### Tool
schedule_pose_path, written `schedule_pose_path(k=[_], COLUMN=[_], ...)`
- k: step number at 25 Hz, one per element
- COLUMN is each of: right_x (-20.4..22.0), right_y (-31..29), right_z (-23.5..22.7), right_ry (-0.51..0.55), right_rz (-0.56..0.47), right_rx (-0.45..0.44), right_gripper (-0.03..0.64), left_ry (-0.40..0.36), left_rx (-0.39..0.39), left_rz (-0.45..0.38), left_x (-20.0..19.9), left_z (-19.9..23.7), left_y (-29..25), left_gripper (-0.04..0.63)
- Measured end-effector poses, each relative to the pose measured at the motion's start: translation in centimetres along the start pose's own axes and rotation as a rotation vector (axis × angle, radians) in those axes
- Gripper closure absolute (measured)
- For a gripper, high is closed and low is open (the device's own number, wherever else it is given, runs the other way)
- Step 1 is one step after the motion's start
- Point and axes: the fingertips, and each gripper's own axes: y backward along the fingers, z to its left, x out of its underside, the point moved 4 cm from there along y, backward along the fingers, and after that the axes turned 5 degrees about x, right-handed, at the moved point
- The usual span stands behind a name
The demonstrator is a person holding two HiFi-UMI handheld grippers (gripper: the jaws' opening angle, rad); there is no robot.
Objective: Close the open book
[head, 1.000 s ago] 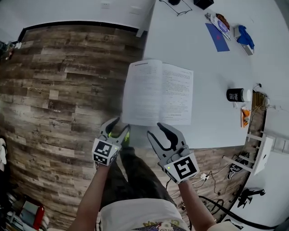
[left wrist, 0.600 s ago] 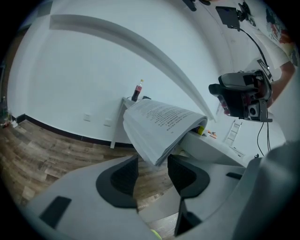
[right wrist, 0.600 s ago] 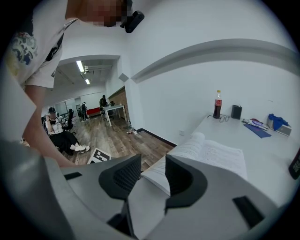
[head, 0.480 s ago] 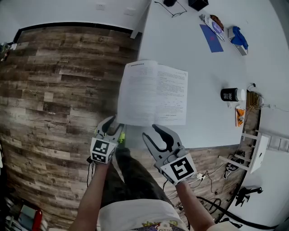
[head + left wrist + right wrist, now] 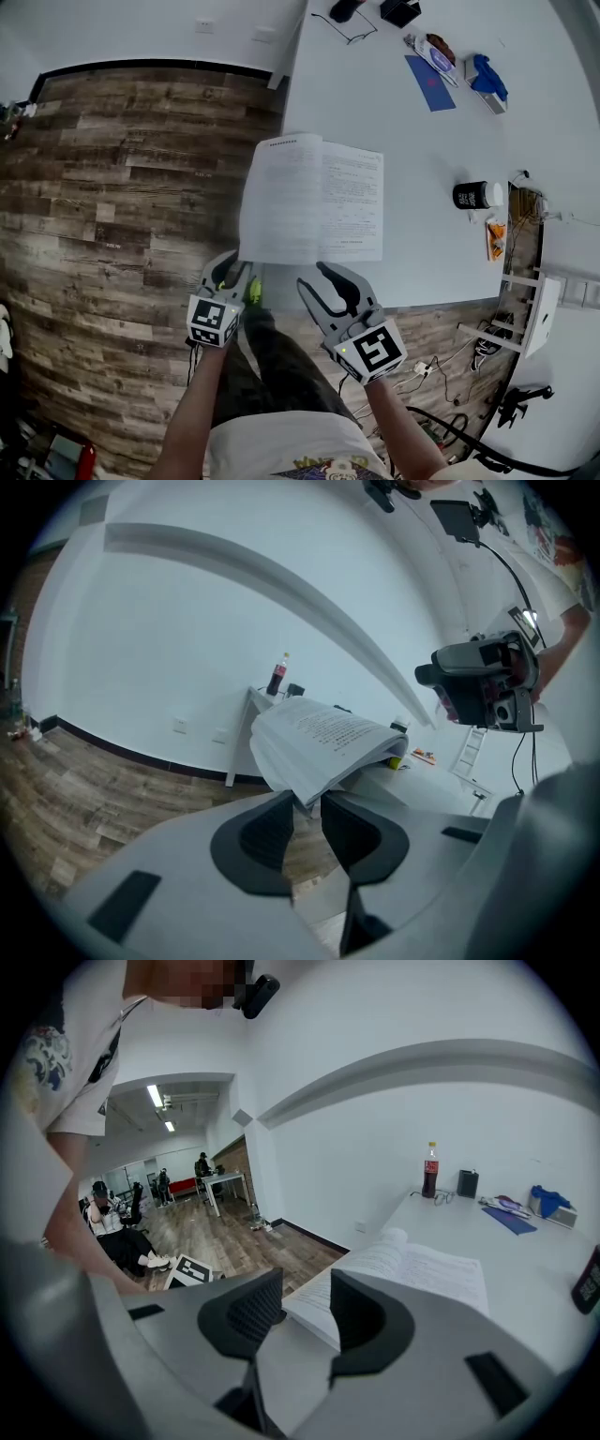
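Note:
An open book (image 5: 314, 202) lies on the white table (image 5: 422, 141), and its left half juts out past the table's left edge. My left gripper (image 5: 234, 264) is at the book's near left corner. Its jaws have just been closing and now pinch the stack of left pages (image 5: 323, 738) between the pads, as the left gripper (image 5: 307, 803) view shows. My right gripper (image 5: 319, 278) hovers at the book's near edge, open, with nothing held. In the right gripper view the book (image 5: 412, 1269) lies just beyond the right gripper (image 5: 307, 1302).
A black cup (image 5: 473, 196) stands to the right of the book. At the table's far end are a blue notebook (image 5: 427, 82), glasses (image 5: 349, 36) and a blue cloth (image 5: 486, 80). A cola bottle (image 5: 430, 1170) stands far back. Wood floor (image 5: 122, 187) lies left.
The left gripper's jaws have gone from wide apart to pinched on the book's near left corner. The right gripper has stayed where it was.

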Motion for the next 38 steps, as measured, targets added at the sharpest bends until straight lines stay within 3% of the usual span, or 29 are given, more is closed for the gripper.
schedule_pose_path(k=[24, 38], right_x=[-3.5, -4.4], right_y=[3.7, 6.9], right_z=[-1.1, -2.6], right_ry=[-0.049, -0.085], right_rz=[-0.065, -0.139], right_rx=[0.003, -0.005], right_gripper=[0.476, 0.476], left_ry=[-0.113, -0.185], left_rx=[0.021, 0.059], left_rz=[0.077, 0.09], left_x=[-6.6, -10.9], left_z=[-2.9, -7.9], left_y=[2.0, 2.5], left_gripper=[0.511, 0.511])
